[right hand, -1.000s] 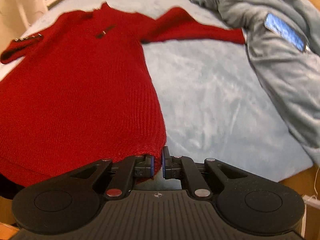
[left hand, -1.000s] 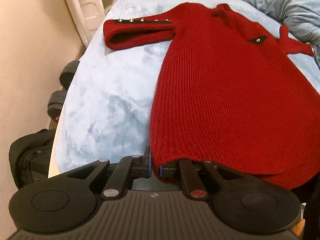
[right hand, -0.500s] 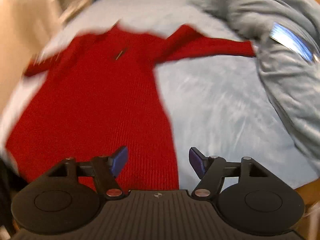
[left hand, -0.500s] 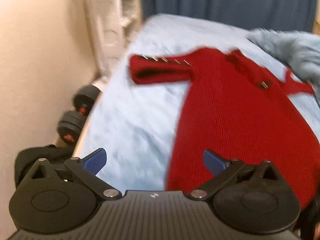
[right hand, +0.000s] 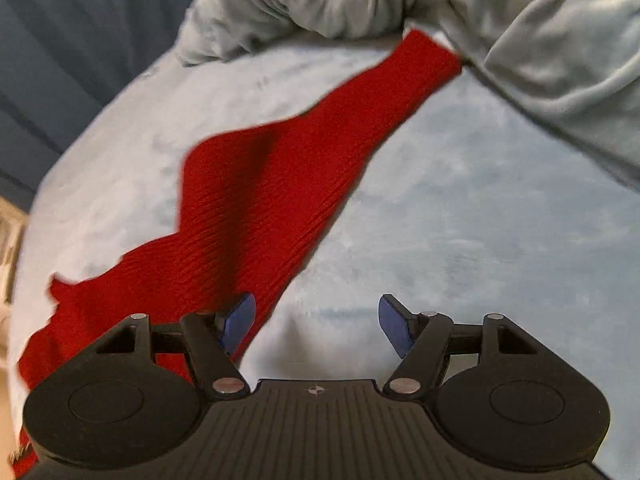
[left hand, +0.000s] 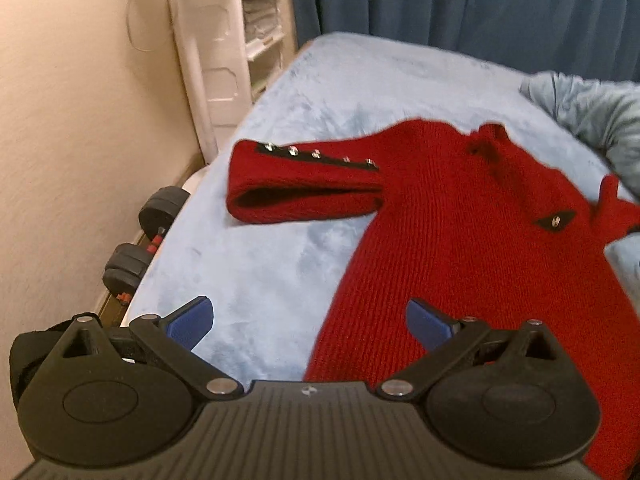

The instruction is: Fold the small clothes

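A small red knit sweater lies flat on the pale blue bed cover. Its left sleeve, with a row of silver studs, stretches out to the left. My left gripper is open and empty above the sweater's lower left edge. In the right wrist view the sweater's other sleeve runs up to the right, its cuff against a grey-blue blanket. My right gripper is open and empty, its left fingertip over the sleeve's lower edge.
A grey-blue blanket is bunched at the bed's right side. A white shelf unit and dark blue curtain stand behind the bed. Black dumbbells and a black bag lie on the floor by the beige wall.
Both grippers let go of the sweater's hem and opened. Both moved up over the bed; the right one turned toward the right sleeve.
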A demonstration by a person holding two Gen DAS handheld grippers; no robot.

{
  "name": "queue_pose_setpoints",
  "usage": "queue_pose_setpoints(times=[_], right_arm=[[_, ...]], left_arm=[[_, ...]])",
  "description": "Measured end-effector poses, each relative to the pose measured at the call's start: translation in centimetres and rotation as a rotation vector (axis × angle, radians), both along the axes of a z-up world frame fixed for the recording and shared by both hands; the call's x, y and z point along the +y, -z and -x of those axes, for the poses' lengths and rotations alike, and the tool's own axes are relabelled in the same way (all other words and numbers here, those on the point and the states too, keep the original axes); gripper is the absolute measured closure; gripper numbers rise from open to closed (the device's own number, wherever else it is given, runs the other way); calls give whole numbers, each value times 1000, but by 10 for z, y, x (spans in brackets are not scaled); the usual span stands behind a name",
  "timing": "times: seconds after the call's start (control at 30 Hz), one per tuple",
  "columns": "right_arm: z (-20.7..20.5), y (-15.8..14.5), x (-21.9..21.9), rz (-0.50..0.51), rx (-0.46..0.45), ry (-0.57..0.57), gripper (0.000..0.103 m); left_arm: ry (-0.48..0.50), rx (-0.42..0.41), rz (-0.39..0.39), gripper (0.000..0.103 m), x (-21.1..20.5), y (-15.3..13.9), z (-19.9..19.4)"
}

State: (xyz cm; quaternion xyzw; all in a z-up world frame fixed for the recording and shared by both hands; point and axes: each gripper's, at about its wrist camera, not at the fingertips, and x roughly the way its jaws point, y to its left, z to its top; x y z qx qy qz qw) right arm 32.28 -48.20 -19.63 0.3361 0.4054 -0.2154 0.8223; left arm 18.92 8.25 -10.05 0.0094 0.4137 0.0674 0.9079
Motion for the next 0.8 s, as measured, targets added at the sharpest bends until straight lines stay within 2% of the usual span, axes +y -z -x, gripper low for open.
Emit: queue_pose_setpoints(times=[0.07,0.13,0.17,0.2,0.23,0.27,0.3,0.37,0.4,0.5,0.57,0.63,0.73,0.77,0.8], right_arm=[[-11,5,5,-30,-8,-6,32],[-27,15,9,-47,0,-30,27],[-34,18,9,-37,-1,-46,23],[-40,18,13,-13,-11,-74,25],[-43,18,16,2,-33,-115,35],[-47,17,18,-3,-61,-179,84],[-50,15,19,7,-59,-204,93],[-48,6,16,93,-68,-221,94],[-43,-1,11,158,-68,-194,94],[-21,-13,-23,263,-75,-31,95],[-11,-7,-47,214,-60,27,95],[-9,9,-57,148,-23,2,93],[-4,21,-59,143,-27,-32,87],[-2,22,-60,145,-28,-37,80],[-2,21,-62,151,-20,-31,66]], left_arm=[[-2,22,-16,0,-3,9,-6],[-11,41,-23,0,-4,17,-11],[-16,50,-24,0,-5,20,-14],[-22,58,-24,0,-7,23,-18],[-28,65,-22,0,-8,25,-21],[-33,69,-19,0,-9,26,-25],[-35,71,-18,0,-11,27,-28],[-33,66,-23,0,-16,26,-32],[-29,61,-29,0,-18,26,-34],[-20,49,-46,0,-24,25,-40],[-18,47,-51,0,-27,26,-43],[-23,54,-51,0,-29,29,-45],[-38,70,-43,0,-31,33,-47],[-39,70,-43,0,-31,33,-46],[-41,70,-47,0,-30,33,-46]])
